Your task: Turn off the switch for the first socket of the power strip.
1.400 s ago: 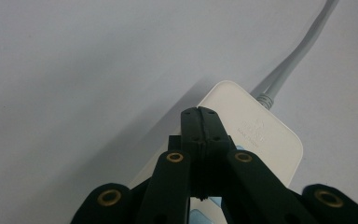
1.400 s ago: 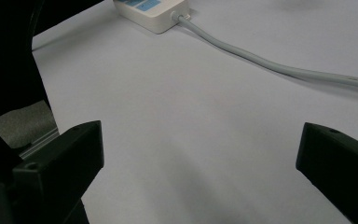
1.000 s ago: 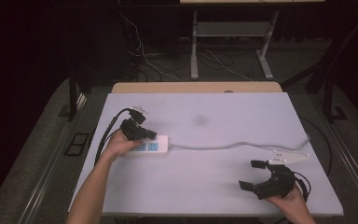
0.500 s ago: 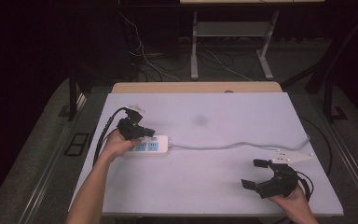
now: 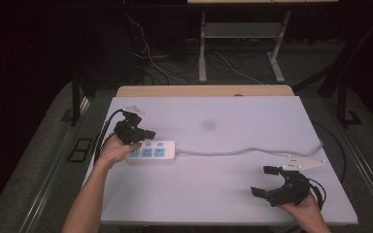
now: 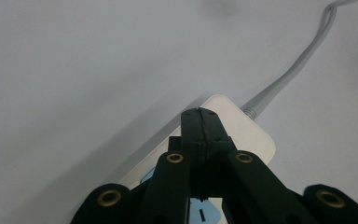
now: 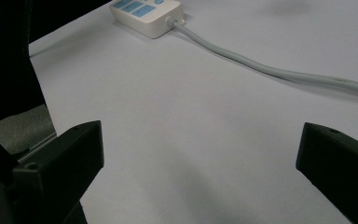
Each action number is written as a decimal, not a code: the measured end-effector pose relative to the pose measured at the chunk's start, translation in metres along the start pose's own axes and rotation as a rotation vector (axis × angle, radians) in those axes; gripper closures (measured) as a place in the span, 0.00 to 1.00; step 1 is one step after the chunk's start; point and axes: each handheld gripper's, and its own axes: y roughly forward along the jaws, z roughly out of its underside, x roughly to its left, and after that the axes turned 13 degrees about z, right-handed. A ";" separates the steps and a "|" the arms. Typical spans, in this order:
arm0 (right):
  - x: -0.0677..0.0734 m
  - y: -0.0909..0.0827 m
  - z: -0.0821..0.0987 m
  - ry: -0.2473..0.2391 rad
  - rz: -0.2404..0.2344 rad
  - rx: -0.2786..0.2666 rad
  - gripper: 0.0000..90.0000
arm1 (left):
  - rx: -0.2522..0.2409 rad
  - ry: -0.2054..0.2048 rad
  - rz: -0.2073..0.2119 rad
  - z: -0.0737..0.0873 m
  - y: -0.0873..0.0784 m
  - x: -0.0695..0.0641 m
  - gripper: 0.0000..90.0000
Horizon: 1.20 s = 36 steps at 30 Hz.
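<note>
A white power strip with three pale blue socket panels lay flat on the left half of the white table, its long side running across the table; no brand name or readable writing could be made out on it, only small dark marks on the blue panels. Its grey cable left the strip's right end and snaked across the tabletop toward the right edge, lying loose on the surface. The left gripper hovered over the strip's left end, the person's left hand beside that end of the strip; whether the hand touched the strip could not be told. In the left gripper view its two black jaws stood pressed together with nothing between them, the tips above the strip's top face near the cable end, and contact with the strip could not be confirmed. The right gripper sat well apart from the strip near the table's front right corner, held in the right hand, its jaws spread wide and empty. In the right gripper view bare tabletop lay between those jaws, with the strip and its cable farther off.
</note>
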 end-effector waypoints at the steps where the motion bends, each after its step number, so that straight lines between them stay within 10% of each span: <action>1: 0.000 0.000 0.000 0.001 -0.001 -0.001 0.01 | -0.006 -0.001 -0.004 0.000 -0.002 -0.001 0.99; 13: 0.000 0.000 0.000 0.003 -0.003 0.001 0.00 | -0.092 -0.025 -0.043 0.007 -0.024 -0.019 0.87; 25: 0.002 0.002 0.000 0.000 -0.005 0.006 0.01 | -0.203 -0.074 -0.062 0.027 -0.038 -0.034 0.12; 36: 0.002 0.003 0.000 0.003 -0.007 0.011 0.01 | -0.335 -0.066 -0.075 0.047 -0.050 -0.054 0.00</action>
